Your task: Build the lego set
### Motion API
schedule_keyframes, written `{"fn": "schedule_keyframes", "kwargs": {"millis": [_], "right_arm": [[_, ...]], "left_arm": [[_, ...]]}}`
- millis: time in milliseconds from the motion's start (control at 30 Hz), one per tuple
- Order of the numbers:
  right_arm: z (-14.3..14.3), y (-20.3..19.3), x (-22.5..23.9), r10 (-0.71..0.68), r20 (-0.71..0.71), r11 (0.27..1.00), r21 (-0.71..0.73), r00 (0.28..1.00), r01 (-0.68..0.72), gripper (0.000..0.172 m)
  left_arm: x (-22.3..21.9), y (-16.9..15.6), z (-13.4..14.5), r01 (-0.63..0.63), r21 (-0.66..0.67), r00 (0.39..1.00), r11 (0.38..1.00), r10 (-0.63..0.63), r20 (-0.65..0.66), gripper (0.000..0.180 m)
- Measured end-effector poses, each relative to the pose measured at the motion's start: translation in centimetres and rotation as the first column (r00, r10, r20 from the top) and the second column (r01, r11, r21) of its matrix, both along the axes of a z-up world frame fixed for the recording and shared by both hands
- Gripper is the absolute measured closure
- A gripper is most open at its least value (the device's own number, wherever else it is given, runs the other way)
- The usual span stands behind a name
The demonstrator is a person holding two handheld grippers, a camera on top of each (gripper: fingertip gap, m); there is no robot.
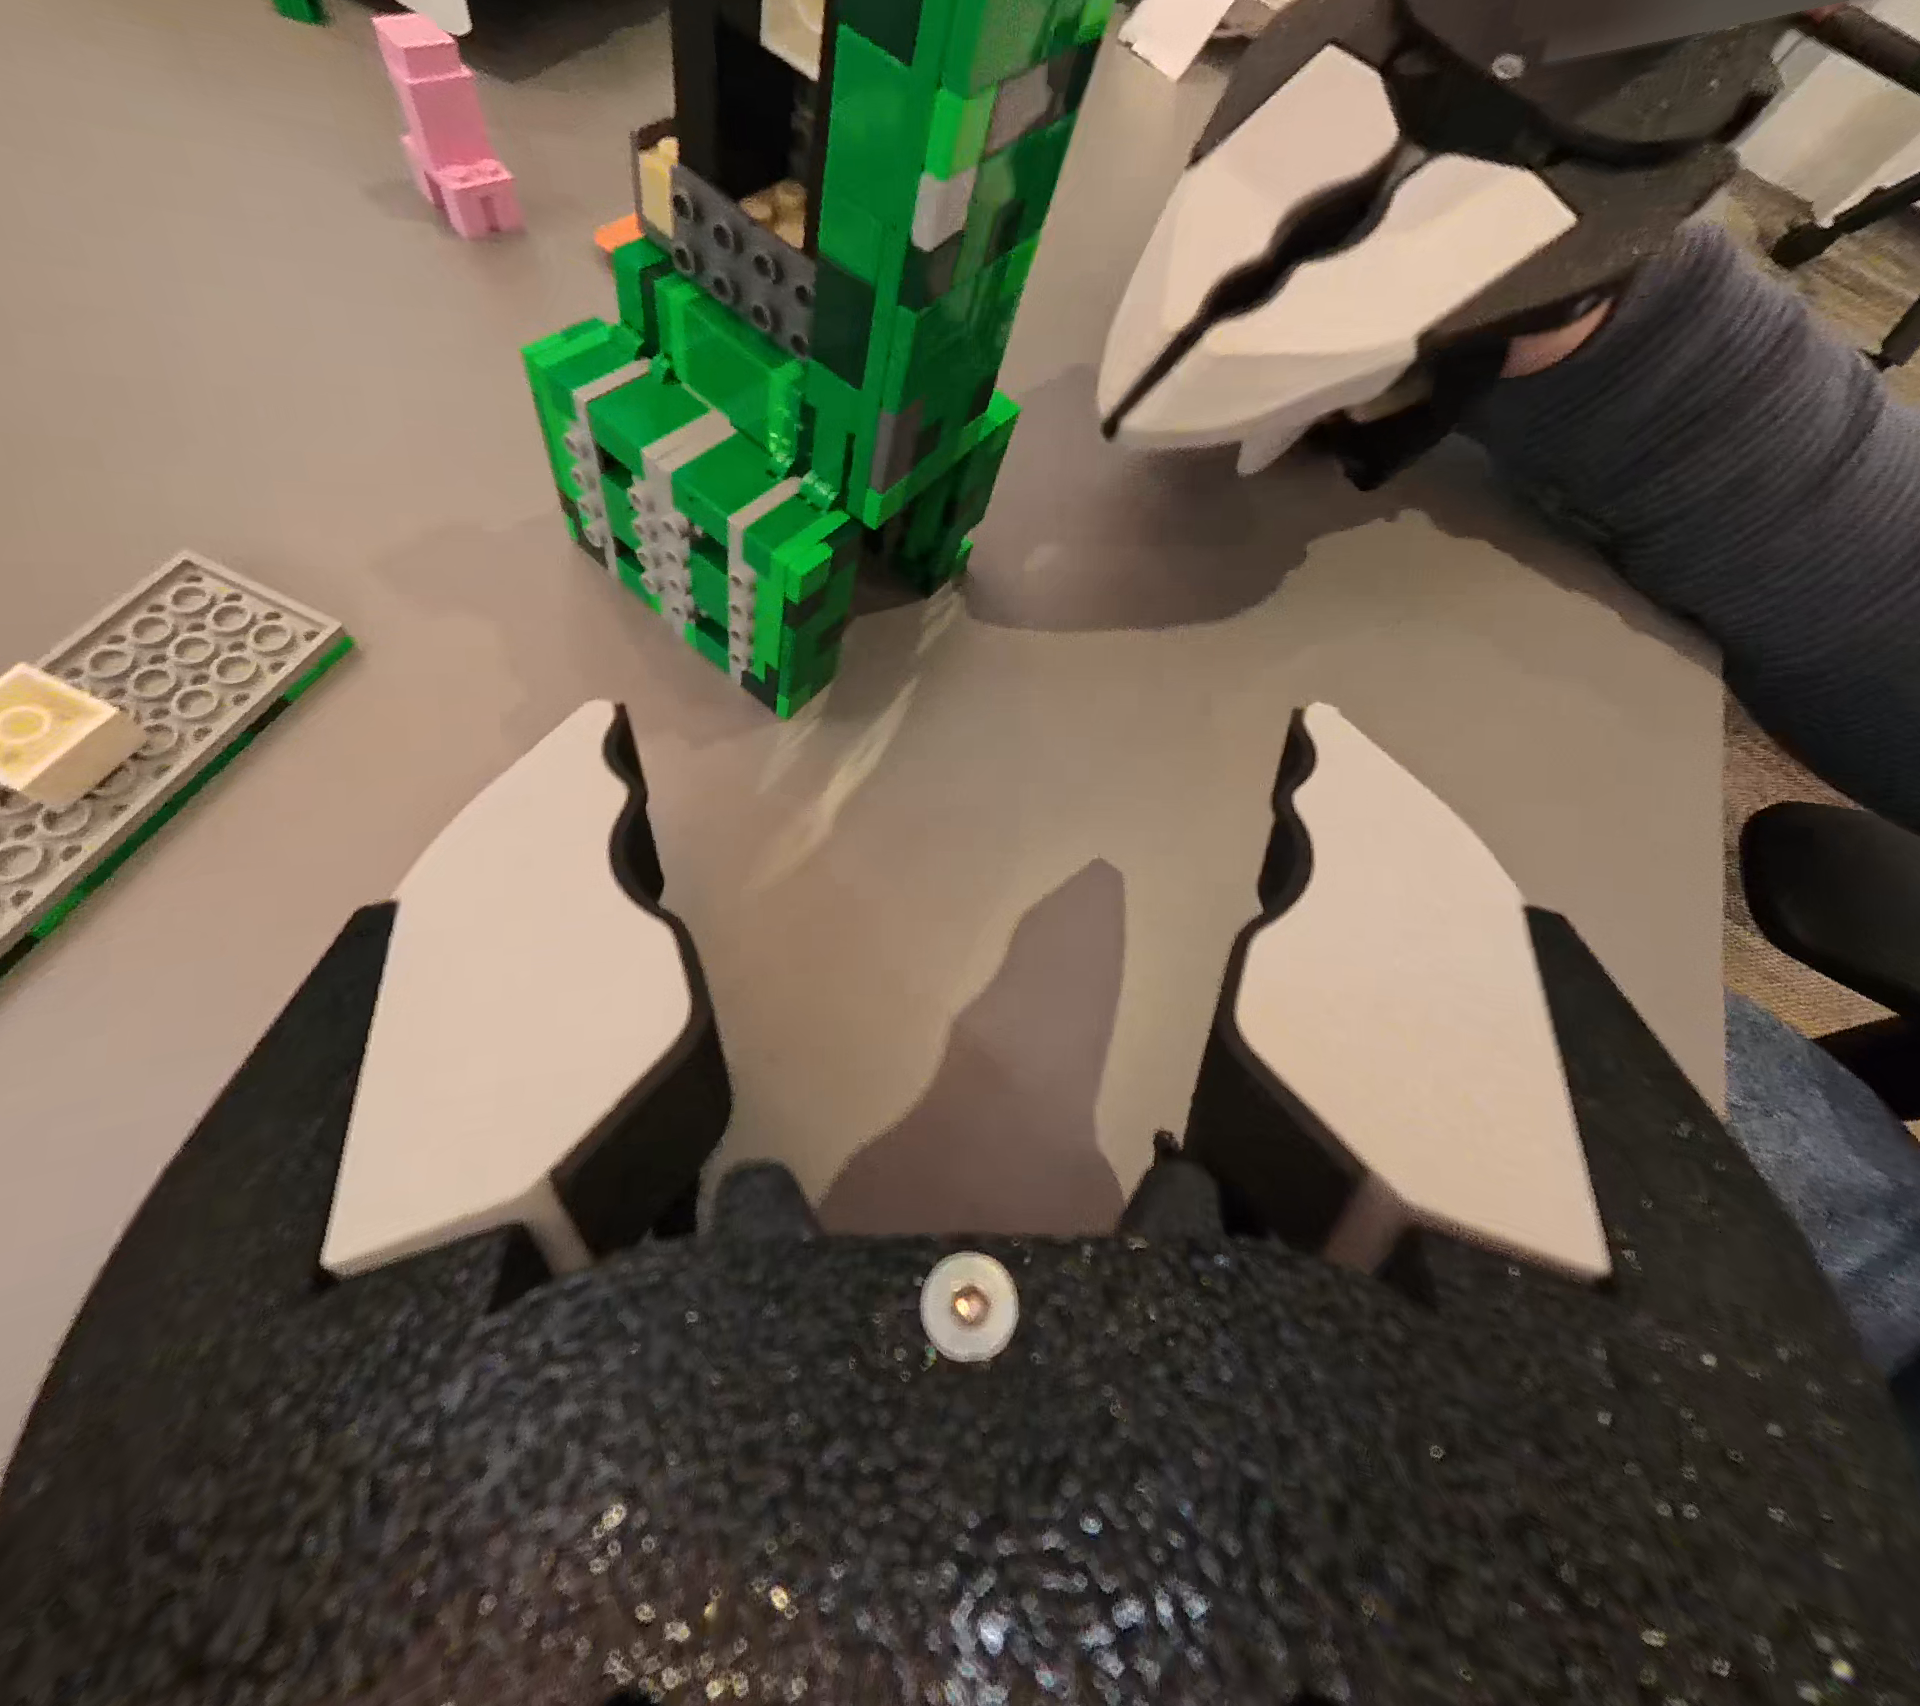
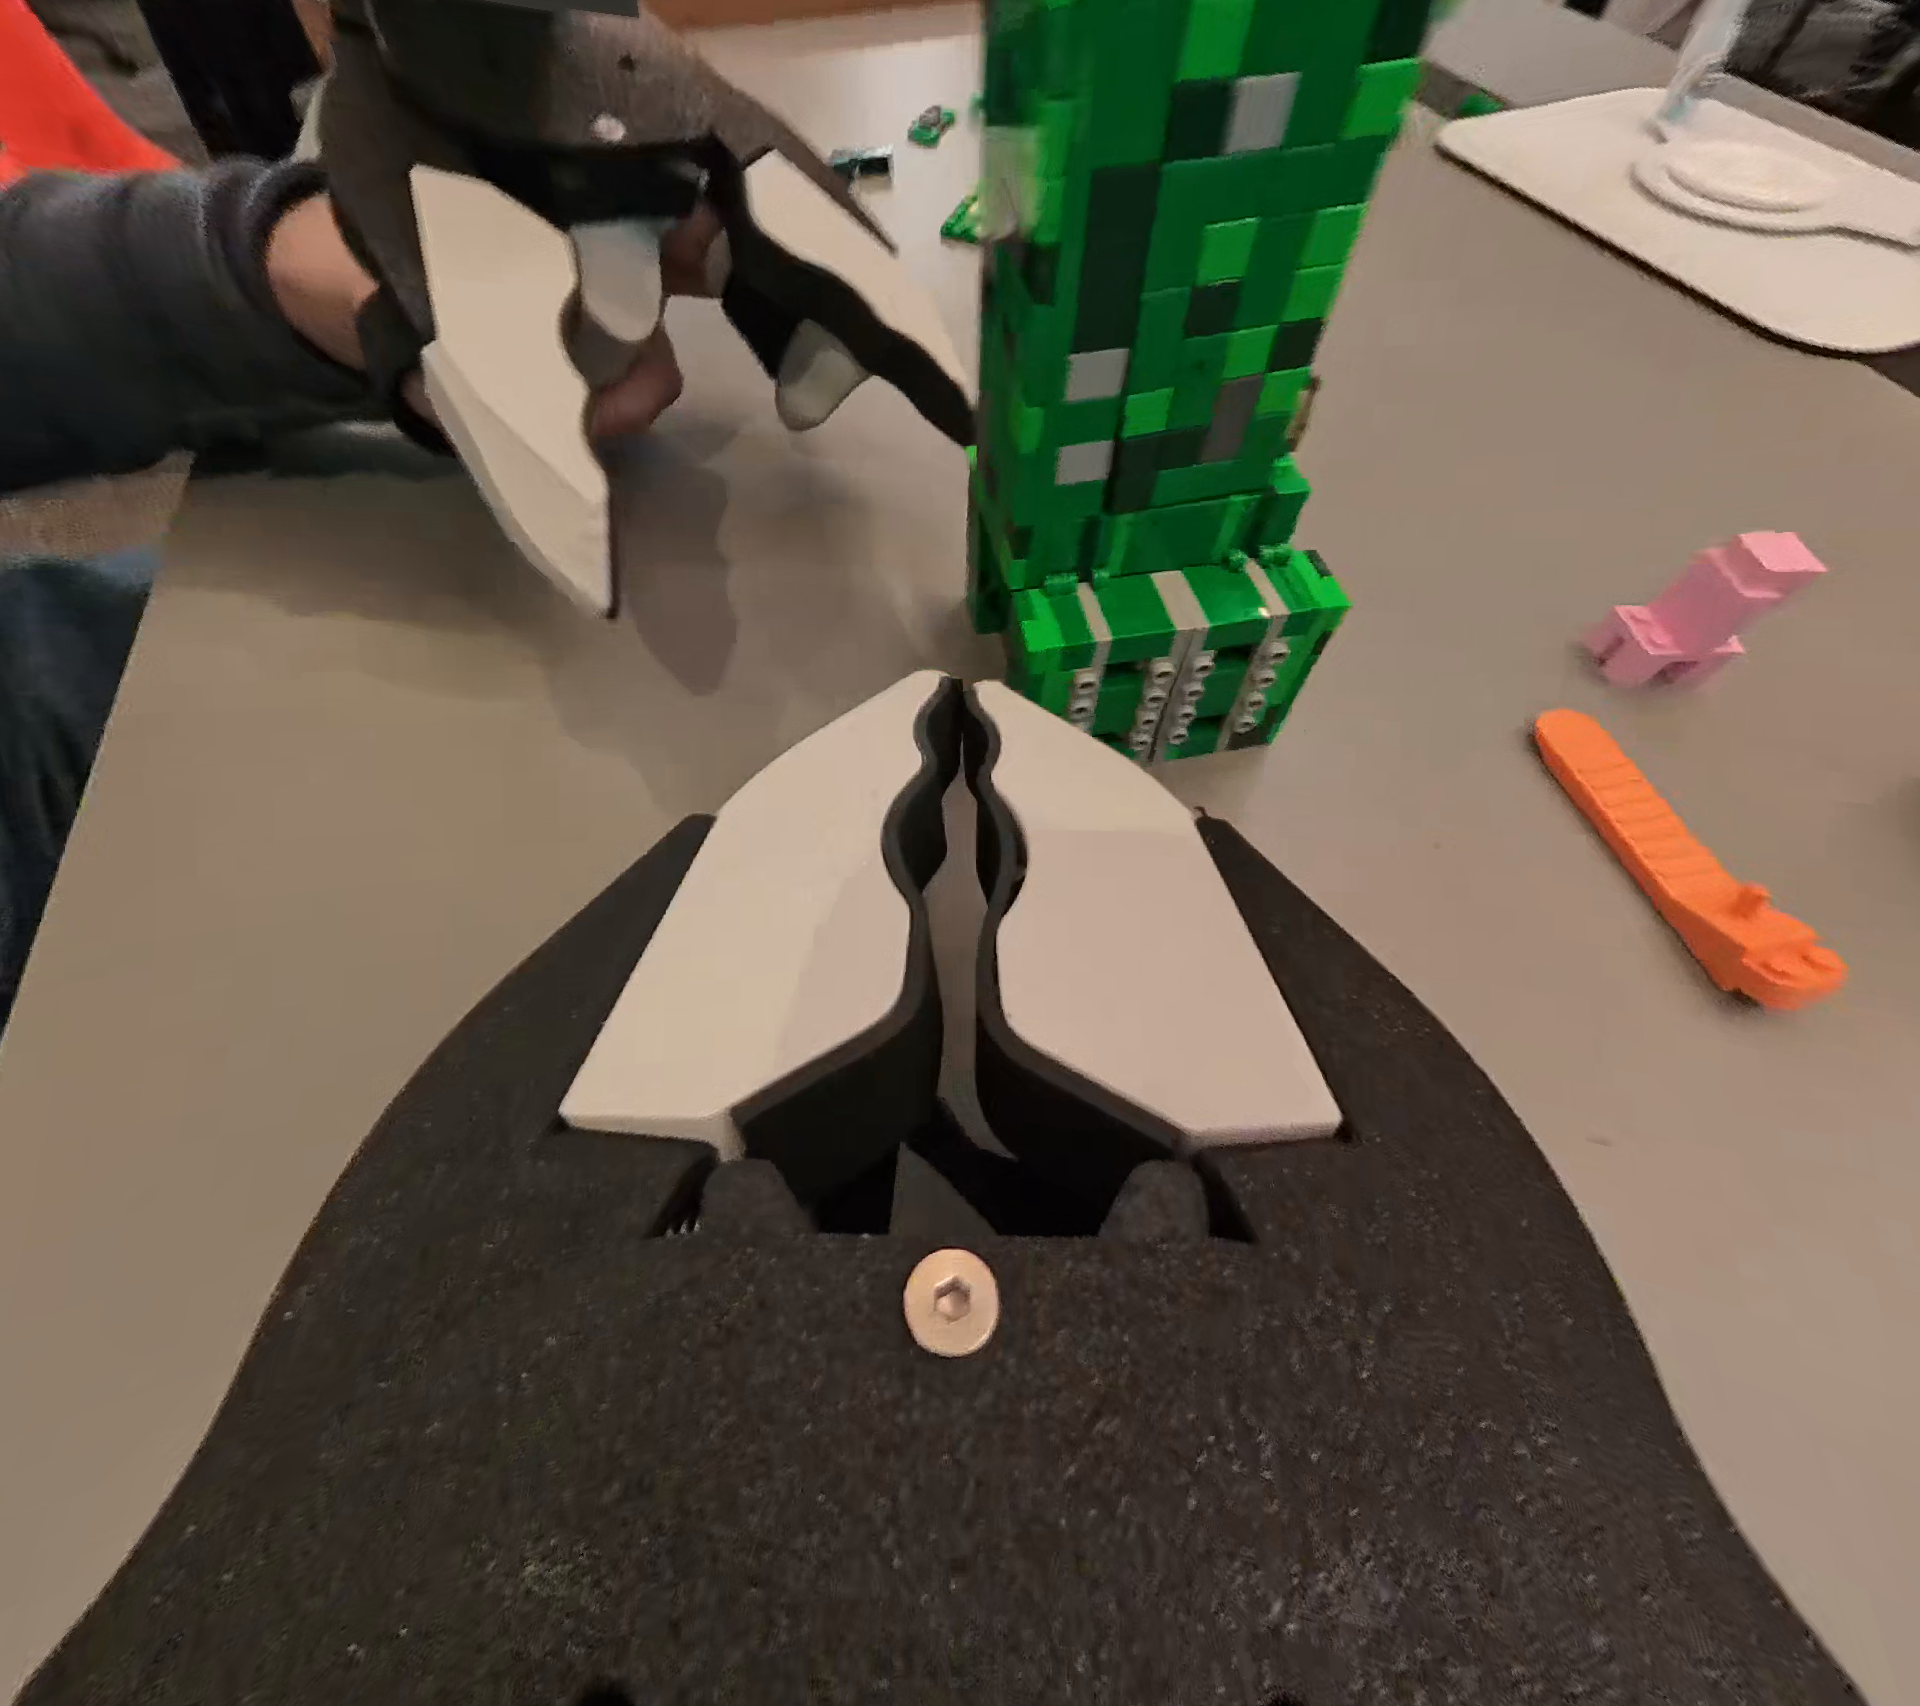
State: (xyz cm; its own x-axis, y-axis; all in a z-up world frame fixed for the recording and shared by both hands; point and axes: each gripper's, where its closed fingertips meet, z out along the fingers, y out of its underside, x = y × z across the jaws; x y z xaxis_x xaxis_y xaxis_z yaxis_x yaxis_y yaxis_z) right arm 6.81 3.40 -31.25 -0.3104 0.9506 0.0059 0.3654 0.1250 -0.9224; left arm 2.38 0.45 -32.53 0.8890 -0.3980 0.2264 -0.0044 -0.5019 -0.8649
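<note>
Left gripper (image 1: 956, 721) spread wide, nothing between fingers, hovers over grey table (image 1: 260, 430) just short of green brick tower (image 1: 883, 254). Right gripper (image 2: 961, 690) pressed together, holds nothing, tips near tower's stepped base (image 2: 1184, 669). Tower stands upright on table. Pink brick figure (image 2: 1704, 607) and orange brick separator (image 2: 1683, 867) lie right of tower. Grey studded plate (image 1: 177, 700) with cream brick (image 1: 57, 742) at left.

Grey table (image 2: 343, 825) – green brick tower (image 2: 1195, 254), pink brick pig (image 2: 1704, 607), orange separator (image 2: 1673, 856), grey plate (image 1: 156, 721).
</note>
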Motion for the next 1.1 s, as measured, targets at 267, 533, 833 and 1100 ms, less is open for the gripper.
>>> {"fn": "schedule_keyframes", "kwargs": {"millis": [267, 533, 833, 1100], "right_arm": [[3.0, 7.7, 0.6, -0.419, -0.329, 0.808, 0.291, 0.846, 0.513, 0.172], [3.1, 3.4, -1.6, -0.158, -0.425, 0.853, 0.395, 0.891, 0.34, 0.172], [2.5, 2.8, -2.8, -0.058, -0.33, 0.933, 0.319, 0.942, 0.169, 0.172], [0.6, 2.2, -3.4, -0.035, -0.182, 0.931, 0.35, 0.983, 0.098, 0.172]], "left_arm": [[1.5, -0.1, 0.6, 0.065, 0.034, 0.998, 0.997, -0.065, 0.019, 0.064], [1.0, 0.1, 0.9, 0.009, 0.029, 0.996, 1.0, -0.012, 0.092, 0.065], [1.2, 1.3, 1.3, 0.003, 0.039, 0.99, 0.999, -0.008, 0.144, 0.069], [1.7, 1.5, 0.8, 0.013, 0.011, 0.993, 1.0, -0.014, 0.115, 0.075]]}}
